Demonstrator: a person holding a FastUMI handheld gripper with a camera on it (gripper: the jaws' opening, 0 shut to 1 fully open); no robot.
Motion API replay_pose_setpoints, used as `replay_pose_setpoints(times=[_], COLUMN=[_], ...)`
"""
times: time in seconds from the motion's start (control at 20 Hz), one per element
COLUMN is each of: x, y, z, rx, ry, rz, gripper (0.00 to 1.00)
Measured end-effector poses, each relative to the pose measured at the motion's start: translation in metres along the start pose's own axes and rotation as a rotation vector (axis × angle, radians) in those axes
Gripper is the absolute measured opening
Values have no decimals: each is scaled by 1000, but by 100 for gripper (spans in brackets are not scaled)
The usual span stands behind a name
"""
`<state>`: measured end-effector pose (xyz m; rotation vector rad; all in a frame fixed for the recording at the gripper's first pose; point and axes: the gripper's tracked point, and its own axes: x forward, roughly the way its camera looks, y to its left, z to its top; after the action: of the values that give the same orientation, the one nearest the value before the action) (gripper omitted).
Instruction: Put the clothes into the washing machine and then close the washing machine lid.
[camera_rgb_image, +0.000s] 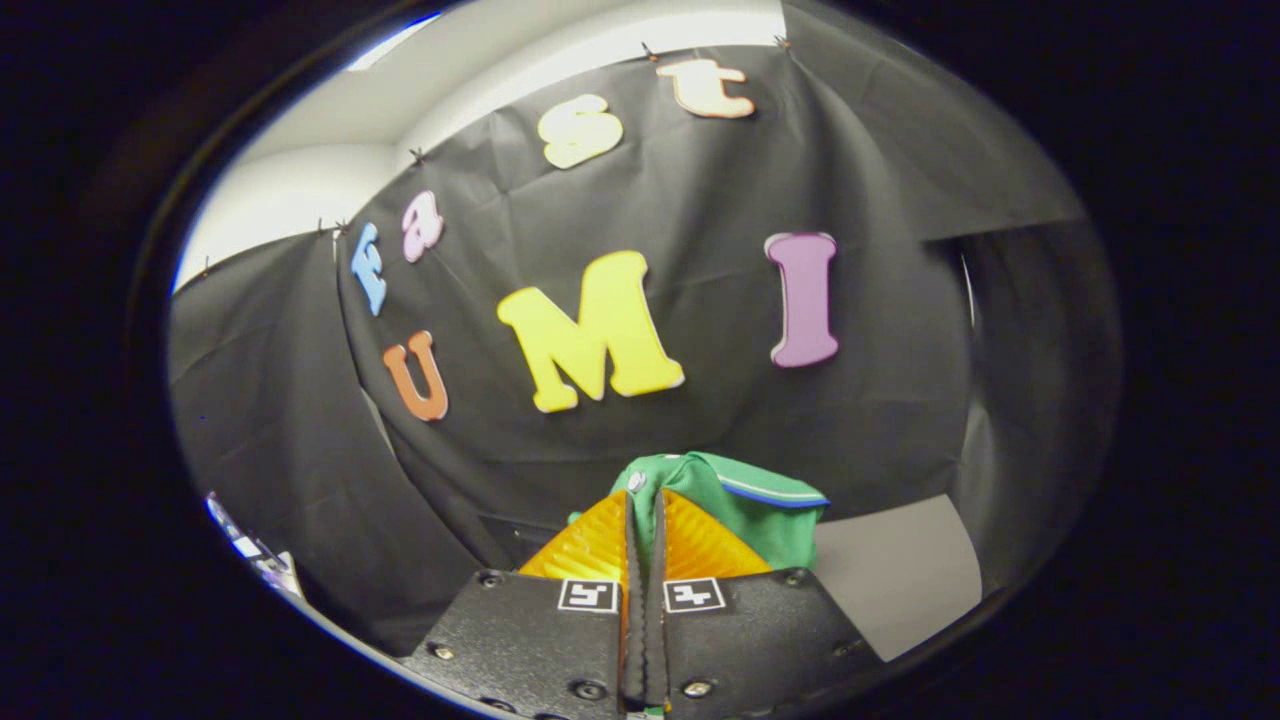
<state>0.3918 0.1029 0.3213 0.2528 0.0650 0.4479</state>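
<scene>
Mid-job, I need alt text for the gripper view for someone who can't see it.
The tongs are closed on a green fabric garment with a blue-and-white striped trim, which bunches at and just beyond their tips. Behind hangs the booth's black cloth wall, with a pale grey surface beside the garment.

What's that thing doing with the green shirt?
A person is holding a gripper, and its two fingers are pinched shut on a green piece of clothing with a blue and white trim. The cloth is bunched up at the fingertips and lifted up in front of the black cloth wall of the booth. The job is to drop the clothes into a washing machine, and that has not happened yet: the clothing is in the gripper's grip.
</scene>
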Motion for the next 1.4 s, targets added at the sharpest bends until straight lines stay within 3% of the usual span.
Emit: replay_pose_setpoints(times=[0.3,0.6,0.9,1.4], x=[-4,27,70,155], y=[103,188,245,251], z=[24,1,-66,-193], rx=[-60,-58,-82,-87], ry=[-80,-64,0,178], rz=[78,120,124,115], gripper=[4,4,4,4])
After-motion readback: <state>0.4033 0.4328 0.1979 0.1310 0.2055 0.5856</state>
